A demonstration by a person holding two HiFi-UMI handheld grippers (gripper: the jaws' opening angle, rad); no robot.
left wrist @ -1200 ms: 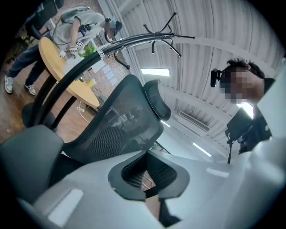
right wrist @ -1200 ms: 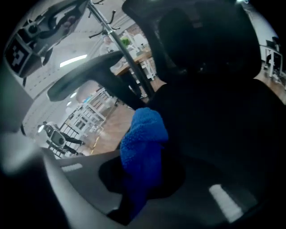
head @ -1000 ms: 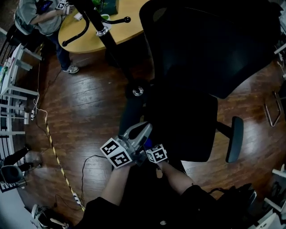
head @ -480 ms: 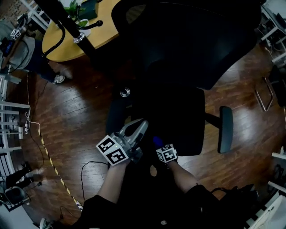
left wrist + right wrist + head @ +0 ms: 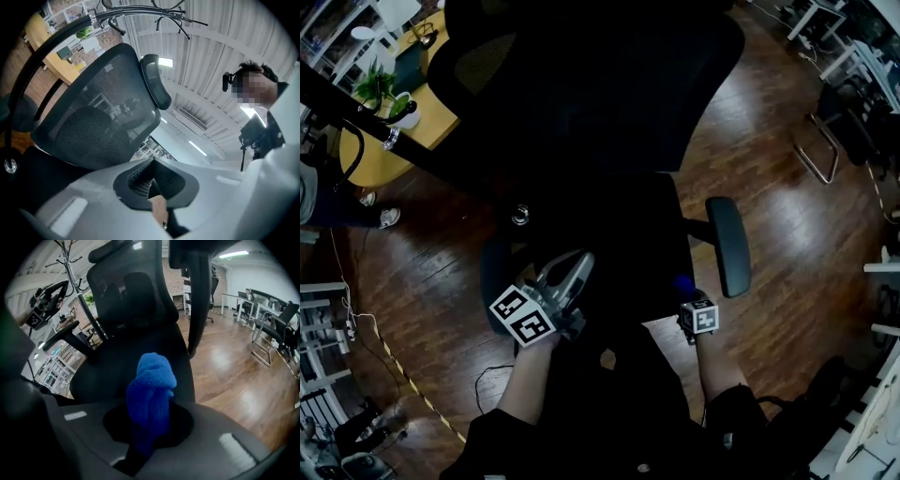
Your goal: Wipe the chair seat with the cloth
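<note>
Cloth: the blue cloth [image 5: 150, 392] is sitting bunched in the right hand-held gripper [image 5: 689, 298], its fluffy end sticking out past the jaws so that fabric rather than hard plastic is meeting the upholstery.
Right hand-held gripper: its jaws are clamping down on the cloth, which is filling the whole gap between them.
Where the cloth is: it is hovering at the right front edge of the chair seat [image 5: 619, 244], between the seat and the right armrest [image 5: 728, 246]. No view is showing whether it is actually pressing on the seat.
Left hand-held gripper: the left hand-held gripper [image 5: 577, 265] is pointing in over the seat's left front part with its jaws pressed together and nothing between them. It seems to be waiting out of the cloth's way rather than working.
Chair: the mesh backrest [image 5: 98, 112] is rising upright behind the seat, and the chair is standing on the wooden floor [image 5: 797, 234], facing the person, which is putting the whole seat within reach of both arms.
Stage: a cloth at the seat's edge is fitting either a stroke about to run across the seat or one just running off it, and the dark seat is showing no wiped track to settle which.
</note>
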